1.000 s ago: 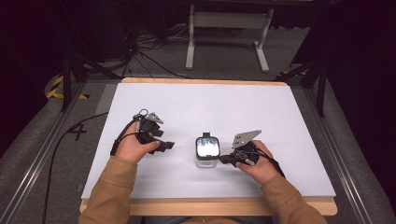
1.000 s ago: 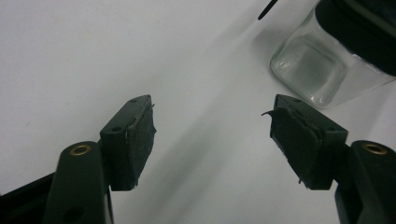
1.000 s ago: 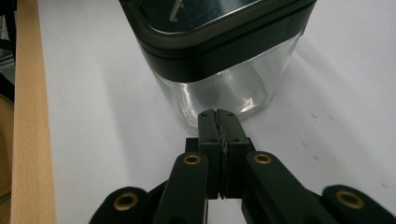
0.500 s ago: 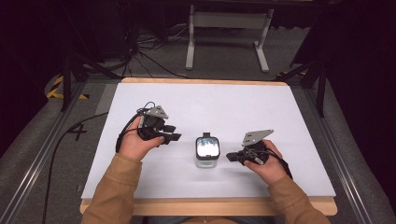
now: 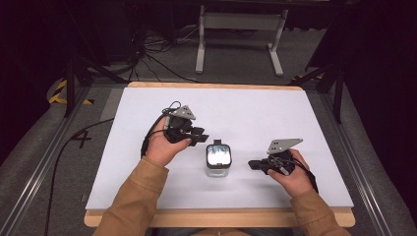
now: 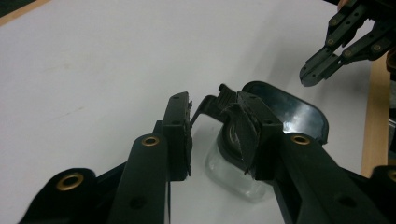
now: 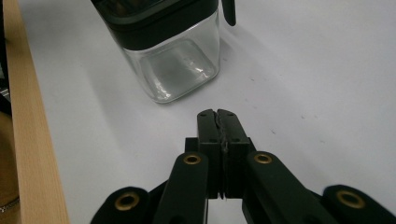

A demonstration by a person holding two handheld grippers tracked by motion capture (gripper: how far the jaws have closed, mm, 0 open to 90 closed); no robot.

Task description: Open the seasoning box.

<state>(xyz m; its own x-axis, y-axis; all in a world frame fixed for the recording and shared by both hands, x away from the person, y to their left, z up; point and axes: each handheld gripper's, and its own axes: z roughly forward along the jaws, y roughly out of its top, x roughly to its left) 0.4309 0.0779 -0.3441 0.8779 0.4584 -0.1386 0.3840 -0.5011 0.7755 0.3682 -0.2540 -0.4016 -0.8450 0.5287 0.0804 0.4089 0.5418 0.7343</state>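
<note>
Jar: clear square glass jar [image 5: 218, 164] with black clip lid [image 5: 219, 154], upright at mid-desk, between the two hands, nearer the near edge.
Desk: white top [image 5: 275, 118], wooden rim along the near side.
Left gripper [image 5: 199, 137]: just left of the jar at lid height; jaws half-wide, just been closing, nothing clamped; lid latch tab [image 6: 219, 99] close ahead of the tips in the left gripper view.
Right gripper [image 5: 252, 164]: right of the jar, apart from it; jaws pressed together, empty.
Step, judged: approach to the latch, lid seemingly on.
Next move, judged: left tips onto the tab; right gripper likely needed against the glass to steady it.
View difference: right gripper view gives the glass body [image 7: 175, 65], apparently empty; high view gives only glare on the lid.
</note>
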